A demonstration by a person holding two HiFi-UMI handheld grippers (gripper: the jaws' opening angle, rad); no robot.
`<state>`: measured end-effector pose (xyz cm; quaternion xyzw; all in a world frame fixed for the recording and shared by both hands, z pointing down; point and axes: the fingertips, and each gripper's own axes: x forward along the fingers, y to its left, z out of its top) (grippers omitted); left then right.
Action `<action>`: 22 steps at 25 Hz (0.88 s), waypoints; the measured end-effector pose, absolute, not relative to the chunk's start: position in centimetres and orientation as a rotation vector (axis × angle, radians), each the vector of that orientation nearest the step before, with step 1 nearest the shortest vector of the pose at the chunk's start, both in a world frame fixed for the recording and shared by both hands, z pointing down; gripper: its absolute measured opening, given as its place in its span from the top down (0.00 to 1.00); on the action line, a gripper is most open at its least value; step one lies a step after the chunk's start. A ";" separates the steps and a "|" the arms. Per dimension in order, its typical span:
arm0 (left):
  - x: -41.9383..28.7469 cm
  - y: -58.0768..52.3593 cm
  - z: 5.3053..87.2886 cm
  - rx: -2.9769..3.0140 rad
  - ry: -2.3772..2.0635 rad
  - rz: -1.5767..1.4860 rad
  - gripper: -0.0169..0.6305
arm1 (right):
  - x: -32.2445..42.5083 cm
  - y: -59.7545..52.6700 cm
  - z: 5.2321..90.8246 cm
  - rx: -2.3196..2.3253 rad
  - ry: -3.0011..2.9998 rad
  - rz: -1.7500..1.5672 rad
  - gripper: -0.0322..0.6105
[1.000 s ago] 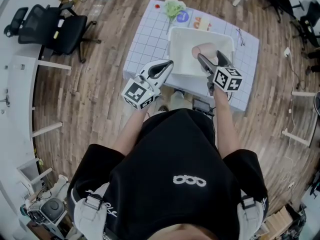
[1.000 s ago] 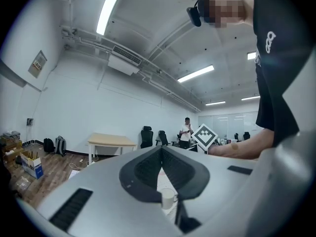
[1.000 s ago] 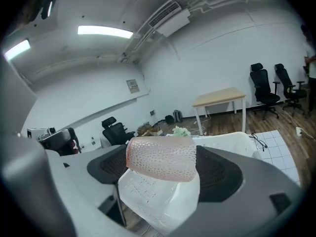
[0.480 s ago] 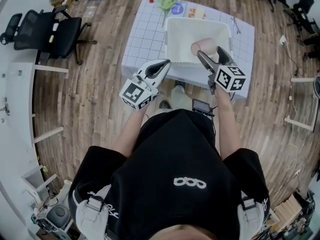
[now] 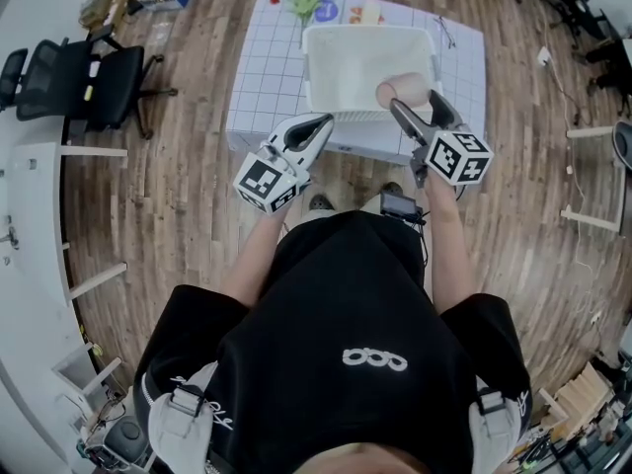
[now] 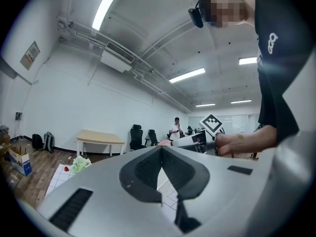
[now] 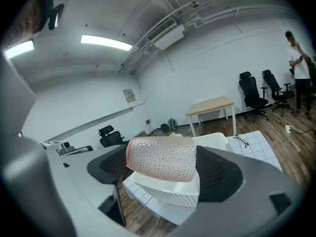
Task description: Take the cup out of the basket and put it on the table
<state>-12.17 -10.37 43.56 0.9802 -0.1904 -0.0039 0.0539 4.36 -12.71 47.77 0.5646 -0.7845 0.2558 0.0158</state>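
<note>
Looking steeply down past a black shirt [image 5: 346,344] to a gridded table [image 5: 265,77], farther up the frame than a second ago, as after a step back. On it, a white basket [image 5: 351,67], likewise slid upward in view. Right gripper [image 5: 413,102] clamped on the pink dimpled cup [image 5: 403,90], held lying sideways between the pads. A second ago hung over the basket's inside; now hangs by its near right corner, clear above the rim in the right gripper view. Probably means: lift out done, carry away from the basket begun, setting down not yet done. Left gripper [image 5: 318,126] near the table's front edge, jaws pressed together on nothing, much as before. Next likely calls for a bare patch of table and turning the cup upright before letting go
</note>
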 end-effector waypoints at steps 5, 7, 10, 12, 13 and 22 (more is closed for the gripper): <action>-9.2 -10.3 43.5 2.987 -0.552 0.005 0.96 | 7.1 -11.9 47.5 1.777 -2.448 0.820 0.32; -7.5 -10.3 43.5 2.988 -0.547 0.013 0.96 | 8.6 -11.5 47.5 1.777 -2.452 0.830 0.32; -4.6 -10.1 43.7 2.992 -0.546 0.023 0.96 | 11.5 -10.6 47.6 1.777 -2.459 0.842 0.32; -2.4 -9.9 43.7 2.993 -0.543 0.032 0.96 | 13.6 -10.0 47.8 1.778 -2.465 0.860 0.32; -1.3 -9.7 43.7 2.995 -0.539 0.035 0.96 | 14.7 -9.7 47.9 1.779 -2.467 0.870 0.32; 8.5 -7.4 43.4 2.997 -0.473 0.021 0.96 | 23.9 -7.2 48.2 1.814 -2.452 0.913 0.32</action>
